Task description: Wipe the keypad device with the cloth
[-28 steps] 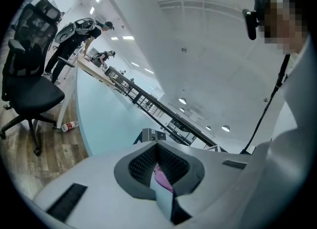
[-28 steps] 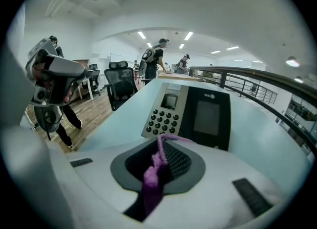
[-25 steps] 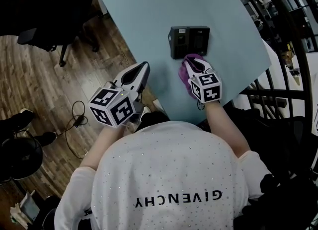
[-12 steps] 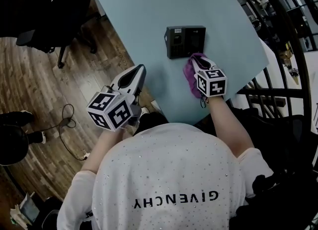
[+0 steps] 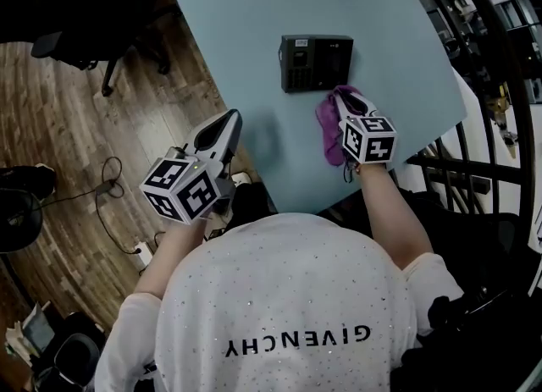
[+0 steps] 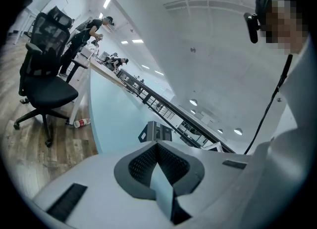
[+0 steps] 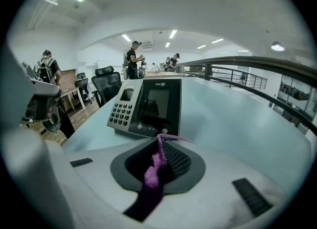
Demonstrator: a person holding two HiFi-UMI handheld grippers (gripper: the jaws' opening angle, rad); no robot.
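The black keypad device (image 5: 315, 63) lies on the pale blue table (image 5: 254, 26); in the right gripper view the keypad device (image 7: 146, 107) shows its buttons and dark screen just ahead. My right gripper (image 5: 345, 98) is shut on the purple cloth (image 5: 329, 126), which hangs below it a little short of the device's near edge. The cloth (image 7: 156, 168) is pinched between the jaws. My left gripper (image 5: 227, 119) hovers at the table's left edge, jaws shut with nothing between them; far ahead of it stands the device (image 6: 156, 132).
A black office chair (image 5: 93, 18) stands on the wooden floor left of the table. A black railing (image 5: 474, 69) runs along the table's right side. Cables (image 5: 110, 187) lie on the floor. People (image 7: 132, 60) stand at distant desks.
My right gripper with the cloth has pulled back slightly right and away from the device's near edge. My left gripper has drifted a little down and left.
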